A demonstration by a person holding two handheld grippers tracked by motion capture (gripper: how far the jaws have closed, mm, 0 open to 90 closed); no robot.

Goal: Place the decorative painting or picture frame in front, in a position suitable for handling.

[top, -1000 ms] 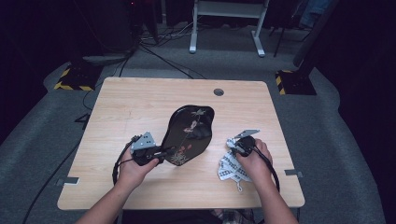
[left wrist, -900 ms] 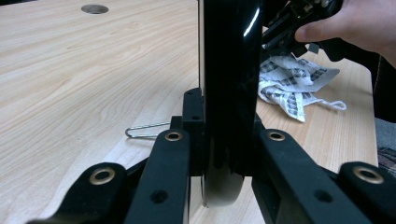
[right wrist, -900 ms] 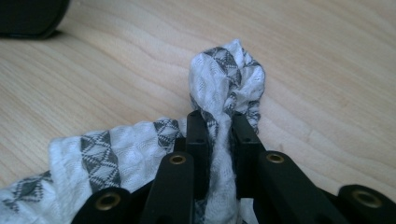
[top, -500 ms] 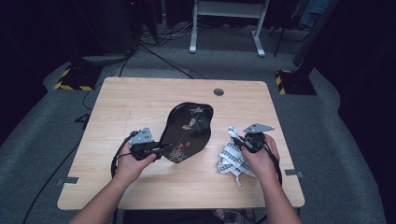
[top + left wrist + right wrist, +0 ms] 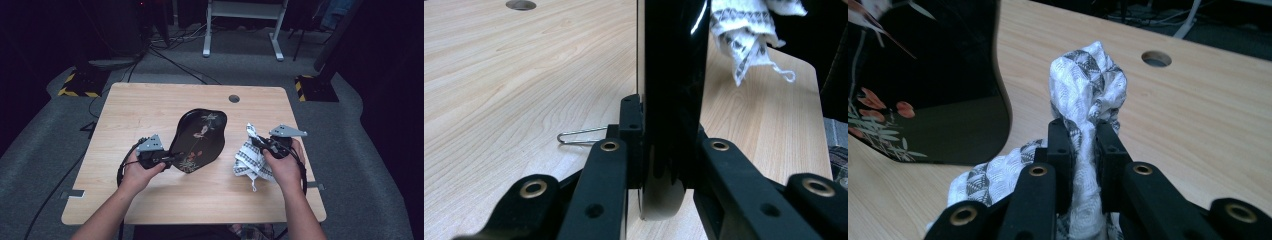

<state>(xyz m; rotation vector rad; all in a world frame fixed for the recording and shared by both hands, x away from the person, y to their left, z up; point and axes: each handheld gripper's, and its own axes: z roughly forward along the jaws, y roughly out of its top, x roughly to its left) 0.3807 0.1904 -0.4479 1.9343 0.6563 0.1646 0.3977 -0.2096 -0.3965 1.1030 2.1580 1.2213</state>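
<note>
We keep L gripper (image 5: 172, 159) clamped on black lacquered floral tray (image 5: 200, 137), frame centre; R gripper (image 5: 256, 142), clamped on white patterned cloth (image 5: 250, 160), wipes w/ light pressure.

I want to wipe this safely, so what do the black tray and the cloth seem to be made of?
Black tray: probably lacquered wood or plastic; its glossy surface mirrors light, with painted flowers. Cloth: a soft woven fabric, likely cotton, matte white with a grey pattern and a loose thread; it bunches where the right claw pinches it.
</note>
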